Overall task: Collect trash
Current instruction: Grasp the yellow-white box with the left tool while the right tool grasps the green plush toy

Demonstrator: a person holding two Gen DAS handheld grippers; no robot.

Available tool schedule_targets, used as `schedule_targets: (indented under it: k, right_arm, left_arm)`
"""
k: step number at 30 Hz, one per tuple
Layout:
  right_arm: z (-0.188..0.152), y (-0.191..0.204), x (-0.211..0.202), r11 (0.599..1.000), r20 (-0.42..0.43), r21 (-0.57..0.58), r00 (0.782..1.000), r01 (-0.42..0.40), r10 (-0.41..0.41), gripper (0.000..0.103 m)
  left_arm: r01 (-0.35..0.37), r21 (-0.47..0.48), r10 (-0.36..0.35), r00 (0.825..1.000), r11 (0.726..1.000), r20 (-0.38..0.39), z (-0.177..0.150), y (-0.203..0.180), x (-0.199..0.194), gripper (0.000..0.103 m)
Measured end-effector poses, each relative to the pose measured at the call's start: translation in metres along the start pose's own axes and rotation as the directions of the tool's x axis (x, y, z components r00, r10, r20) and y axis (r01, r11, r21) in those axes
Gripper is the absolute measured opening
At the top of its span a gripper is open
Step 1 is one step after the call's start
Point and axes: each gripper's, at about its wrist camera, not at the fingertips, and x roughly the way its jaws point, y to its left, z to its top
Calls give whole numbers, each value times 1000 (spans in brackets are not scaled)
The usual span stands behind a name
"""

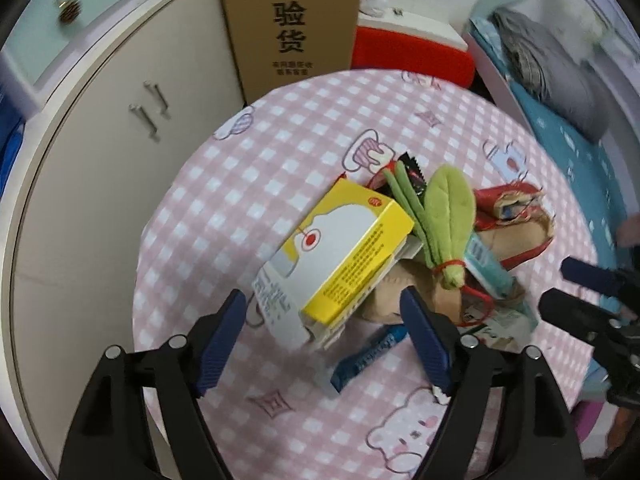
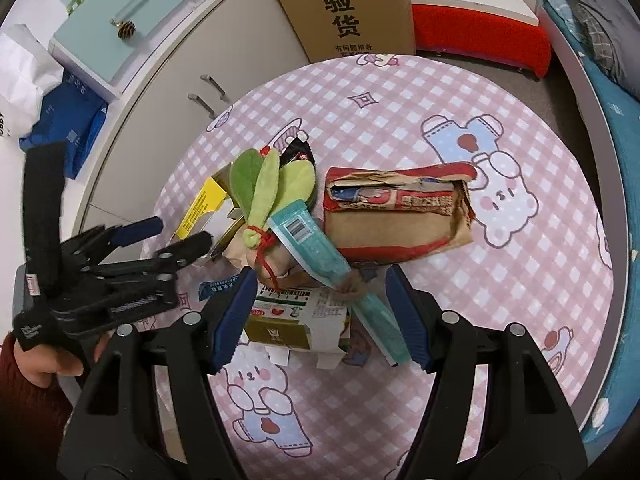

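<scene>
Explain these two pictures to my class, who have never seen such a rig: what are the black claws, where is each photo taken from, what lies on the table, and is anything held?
There is no robot here. A person holds a two-finger gripper in each hand, and a wide-angle camera on each looks along its fingers.

One picture is from the left gripper, the other from the right gripper. Each view also shows the other gripper at its edge.

On the pink checked tablecloth lies a pile of trash: a yellow and white box, a green plush leaf bundle, a torn red and brown paper bag, a teal wrapper, a green and white carton and a small blue wrapper.

Both grippers are open above the pile. Nothing is held.
</scene>
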Motion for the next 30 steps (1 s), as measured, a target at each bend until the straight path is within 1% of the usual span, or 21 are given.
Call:
schedule_targets:
  k: [3, 5, 6, 7, 9, 10, 11, 14, 19, 20, 24, 25, 26, 27, 28, 30]
  right_arm:
    - [6, 4, 3, 1000, 2, -11, 1000, 5, -5, 66]
    - [9, 8, 5, 1000, 5, -16, 1000, 8, -8, 66]
    - [12, 10, 6, 1000, 8, -20, 1000, 8, -8, 66]
    - [15, 13, 6, 1000, 12, -27, 1000, 8, -7, 66]
    - [20, 20, 8, 999, 20, -50, 1000, 9, -8, 66]
    - [22, 22, 10, 998, 21, -60, 1000, 9, -7, 66]
    - [25, 26, 12, 997, 20, -75, 1000, 9, -8, 66]
    - [32, 35, 20, 994, 13, -108, 1000, 6, -5, 66]
    - [44, 54, 44, 985, -19, -169, 999, 24, -28, 66]
    - [46, 56, 48, 984, -25, -174, 999, 35, -39, 66]
    - [54, 61, 76, 979, -70, -191, 994, 72, -87, 65]
    - [55, 62, 81, 977, -79, -199, 993, 75, -92, 48]
    - [56, 63, 85, 975, -89, -208, 991, 82, -102, 36]
    - [57, 63, 87, 974, -100, -211, 989, 83, -105, 31]
    - [57, 63, 87, 975, -100, -210, 991, 70, -93, 21]
    - [57, 63, 80, 975, -92, -217, 994, 34, -55, 11]
  left_arm:
    - [-27, 46, 27, 1000, 999, -13, 5, -5, 11, 77]
    - [-26, 73, 27, 999, 997, -20, 7, -8, 16, 77]
    - [-24, 83, 26, 999, 996, -22, 7, -10, 17, 75]
    - [-18, 88, 20, 1000, 996, -22, 7, -10, 18, 61]
    - [-7, 83, 9, 1000, 997, -20, 8, -9, 18, 55]
    - [6, 72, -4, 1000, 997, -15, 7, -7, 17, 48]
    - [21, 47, -20, 1000, 999, -13, 7, -3, 15, 45]
    - [47, -30, -47, 999, 998, 6, 3, 8, 8, 39]
    - [78, -141, -70, 996, 987, 62, -2, 27, -12, 36]
    - [75, -164, -64, 995, 984, 70, -3, 32, -17, 36]
    - [83, -214, -63, 993, 973, 96, -9, 40, -30, 36]
    - [79, -218, -59, 993, 973, 99, -11, 40, -33, 36]
    - [76, -218, -56, 993, 973, 100, -10, 41, -34, 36]
    - [70, -218, -49, 994, 973, 99, -12, 41, -36, 36]
    - [69, -219, -48, 994, 973, 99, -12, 40, -37, 35]
    - [78, -227, -54, 992, 971, 112, -13, 41, -44, 35]
